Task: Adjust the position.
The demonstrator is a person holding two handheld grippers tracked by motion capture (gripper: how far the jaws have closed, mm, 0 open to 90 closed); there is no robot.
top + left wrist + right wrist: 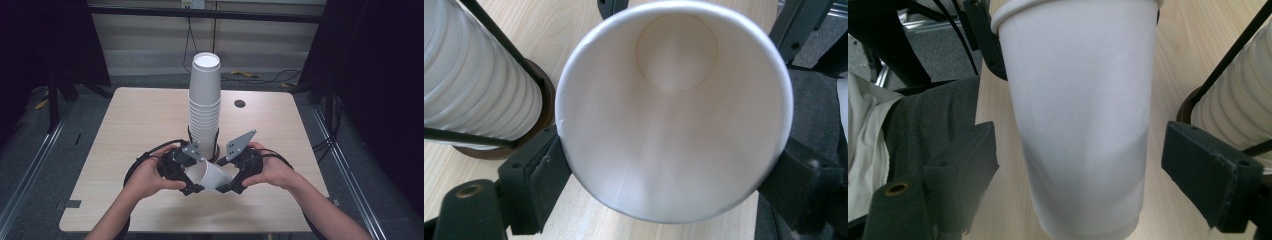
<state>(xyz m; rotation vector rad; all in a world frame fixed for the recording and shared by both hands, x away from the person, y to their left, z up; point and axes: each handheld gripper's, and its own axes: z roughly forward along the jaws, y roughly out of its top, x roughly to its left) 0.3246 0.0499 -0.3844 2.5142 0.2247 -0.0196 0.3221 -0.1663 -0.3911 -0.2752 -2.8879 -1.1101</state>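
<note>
While the left gripper (192, 186) is clamping its two jaws on the rim of a white paper cup (212, 176), one pad is pressing each side of the cup's mouth, as the left gripper view is showing: the open mouth (674, 110) is facing straight into that camera, with the round bottom visible deep inside. The cup is lying tilted on its side, its mouth pointing toward the left gripper and its closed end pointing toward the right gripper (225, 188). Seen from the right gripper view, the narrow end of the cup (1080, 130) is sitting between the right gripper's jaws, which are standing apart with a clear gap on either side, so they are touching nothing. The left gripper (985, 37) is showing there as a dark piece at the cup's rim.

Both hands are holding the grippers close together, just in front of the tall stack of cups (204, 102), on the person's side of it. That stack is standing upside down inside a holder of thin black rods on a round dark base (541, 107), just beside the held cup. The wooden table (135, 120) is lying beneath the cup, which is hanging clear of it.
</note>
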